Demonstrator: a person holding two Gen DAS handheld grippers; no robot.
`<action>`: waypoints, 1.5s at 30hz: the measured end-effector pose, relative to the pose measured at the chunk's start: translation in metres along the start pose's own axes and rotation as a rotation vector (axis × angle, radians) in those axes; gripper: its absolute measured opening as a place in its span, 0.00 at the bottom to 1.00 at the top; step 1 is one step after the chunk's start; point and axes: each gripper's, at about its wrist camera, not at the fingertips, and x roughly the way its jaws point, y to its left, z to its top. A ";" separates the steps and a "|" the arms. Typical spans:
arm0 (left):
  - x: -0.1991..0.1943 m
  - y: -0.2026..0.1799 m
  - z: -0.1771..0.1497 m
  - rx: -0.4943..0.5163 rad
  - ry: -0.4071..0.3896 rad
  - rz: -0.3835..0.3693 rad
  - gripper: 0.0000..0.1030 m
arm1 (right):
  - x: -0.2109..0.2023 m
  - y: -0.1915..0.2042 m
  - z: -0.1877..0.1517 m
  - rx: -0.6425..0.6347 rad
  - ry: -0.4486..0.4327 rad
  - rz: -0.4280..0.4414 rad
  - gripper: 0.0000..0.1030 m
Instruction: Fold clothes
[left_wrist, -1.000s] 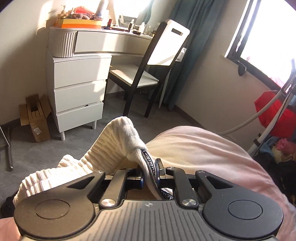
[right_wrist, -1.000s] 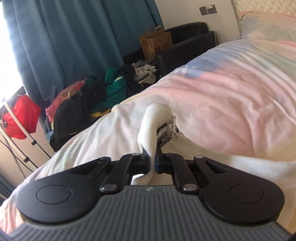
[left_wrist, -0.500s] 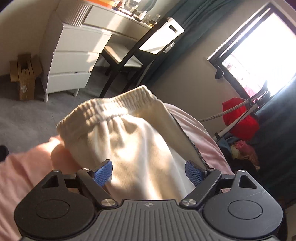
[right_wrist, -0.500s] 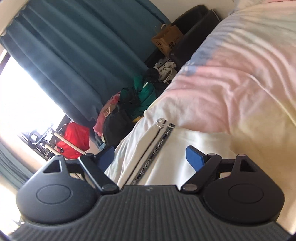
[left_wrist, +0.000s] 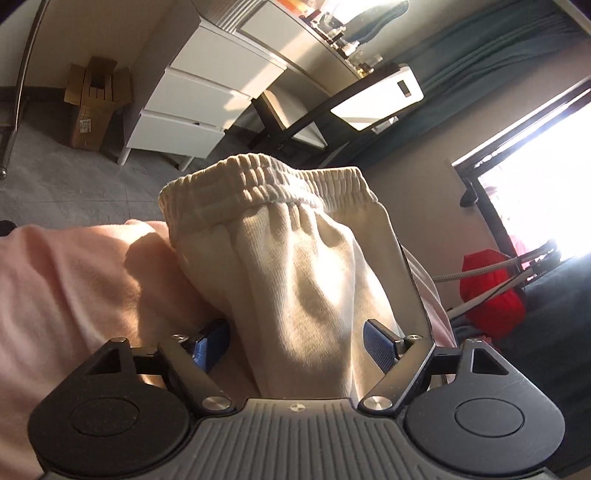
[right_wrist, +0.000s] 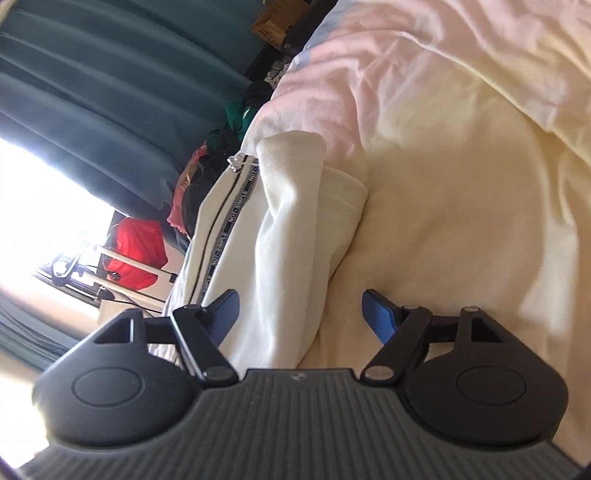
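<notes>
1. My left gripper (left_wrist: 297, 345) stands spread wide and grips nothing; the cream trousers (left_wrist: 295, 266) lie between its blue pads (left_wrist: 376, 345), folded on the bed (left_wrist: 66, 280) near its foot edge.
2. My right gripper (right_wrist: 299, 314) is just as wide and empty, the hem end bunched beside it.
3. To finish this fold well, I'd press the layers flat and square the edges before regripping.
4. Thick, soft fleece; ribbed elastic waistband (left_wrist: 266, 181); lettered side stripe (right_wrist: 231, 218); rumpled pink-cream bedding.
</notes>
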 end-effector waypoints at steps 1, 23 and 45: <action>0.007 -0.002 0.001 -0.024 -0.015 0.021 0.72 | 0.008 0.003 0.002 -0.014 -0.022 -0.008 0.71; -0.169 -0.016 0.093 0.002 -0.057 -0.040 0.12 | -0.138 0.023 0.007 0.044 -0.101 -0.037 0.13; -0.243 0.141 0.052 0.251 0.154 0.177 0.65 | -0.188 -0.082 -0.062 0.085 -0.068 -0.093 0.14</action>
